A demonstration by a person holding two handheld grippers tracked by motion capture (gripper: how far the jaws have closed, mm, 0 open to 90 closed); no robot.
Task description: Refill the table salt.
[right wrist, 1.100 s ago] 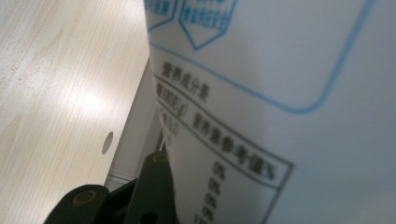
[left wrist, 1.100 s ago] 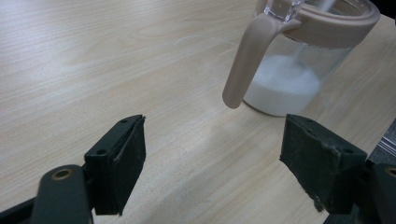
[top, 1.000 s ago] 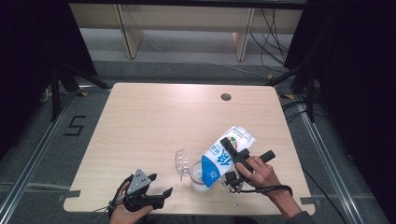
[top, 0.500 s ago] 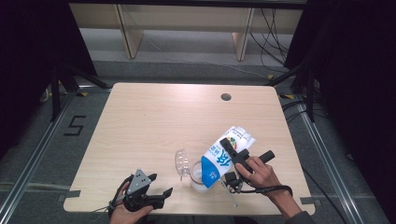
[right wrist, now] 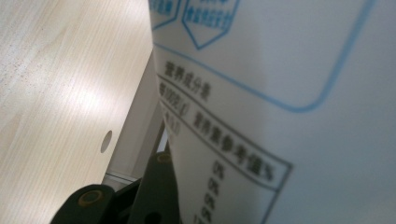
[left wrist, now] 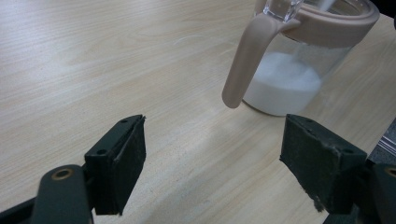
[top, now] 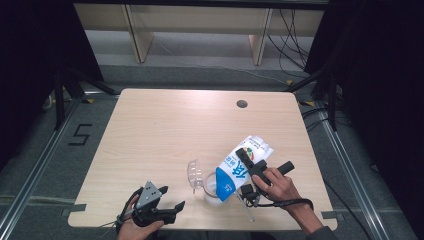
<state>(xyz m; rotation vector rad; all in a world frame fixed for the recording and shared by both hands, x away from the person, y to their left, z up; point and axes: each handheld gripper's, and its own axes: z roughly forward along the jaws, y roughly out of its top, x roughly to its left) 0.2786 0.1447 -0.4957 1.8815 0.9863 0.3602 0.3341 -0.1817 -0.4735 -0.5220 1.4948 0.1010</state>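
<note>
Two grippers: right gripper (top: 248, 172) clamps tilted bag (top: 241, 167), mid-pour into jar (left wrist: 299, 56) nr table's (top: 150, 130) front edge; left gripper (top: 167, 209) slack, idle. Next: tip bag upright w/o spilling

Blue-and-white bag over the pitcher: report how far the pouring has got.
Done: white powder already covers the bottom of the clear pitcher with the pink rim. In hand: the right gripper holds the blue-and-white bag tilted over it. Left: emptying the rest; the left gripper waits open.
</note>
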